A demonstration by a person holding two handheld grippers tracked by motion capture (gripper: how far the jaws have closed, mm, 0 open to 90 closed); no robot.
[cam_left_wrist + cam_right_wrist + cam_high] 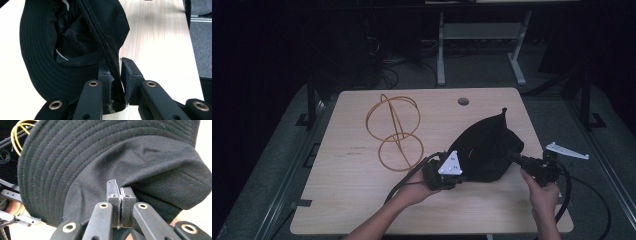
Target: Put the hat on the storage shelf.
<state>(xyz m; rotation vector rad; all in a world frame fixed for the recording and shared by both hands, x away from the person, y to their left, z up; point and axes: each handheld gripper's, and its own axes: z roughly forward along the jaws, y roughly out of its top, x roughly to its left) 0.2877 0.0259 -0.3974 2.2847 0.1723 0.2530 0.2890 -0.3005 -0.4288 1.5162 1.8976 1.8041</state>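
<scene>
on wooden table (362, 200), black hat (487, 150)

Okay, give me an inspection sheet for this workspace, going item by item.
Surface: light wooden table, round hole near its far edge.
Job's things: black bucket hat held between both grippers; yellow wire stand to the left of it.
Clutter: nothing seen.
Grippers: left gripper shut on the hat's brim edge; right gripper shut on the hat's fabric.
Cables: black cable trailing off the table's right edge.
Surroundings: dark room, grey desk frame behind.
</scene>
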